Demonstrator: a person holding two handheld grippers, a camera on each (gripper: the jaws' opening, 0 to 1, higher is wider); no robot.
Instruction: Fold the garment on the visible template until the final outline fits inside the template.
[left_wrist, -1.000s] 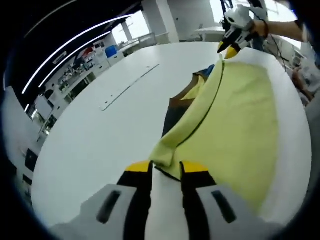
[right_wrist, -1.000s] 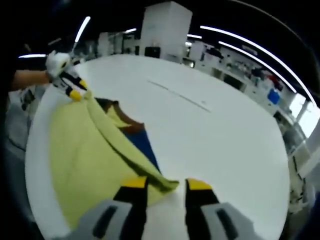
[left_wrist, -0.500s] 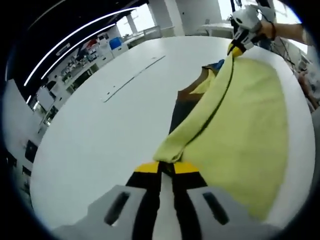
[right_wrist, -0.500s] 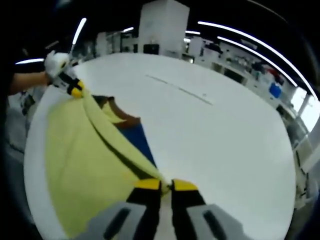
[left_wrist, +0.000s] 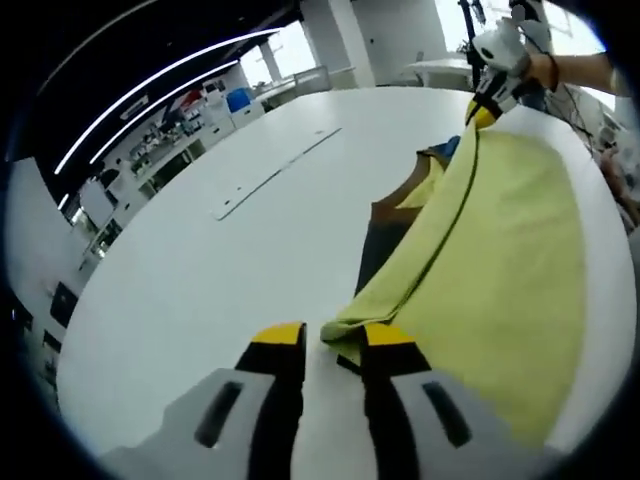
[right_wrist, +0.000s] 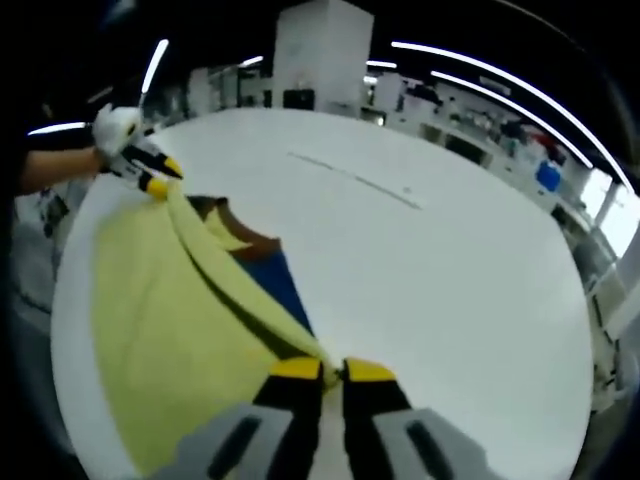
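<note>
The yellow garment (left_wrist: 500, 250) lies spread on the white table (left_wrist: 200, 270), its folded-over edge running as a raised ridge between the two grippers, with a dark blue and brown layer (right_wrist: 275, 280) showing on the table beside that ridge. The right gripper (right_wrist: 322, 372) has its jaws pinched together on one end of the ridge; the left gripper (left_wrist: 330, 340) has its jaws apart at the other end, the cloth corner lying just at them. This looks like the start of a fold: the left gripper needs to close on its corner before both carry the edge across the garment.

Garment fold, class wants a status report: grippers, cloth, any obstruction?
Left gripper open at a corner of the yellow garment. Right gripper shut on the garment's far corner. Folded edge raised between them. White table, nothing in the way.
</note>
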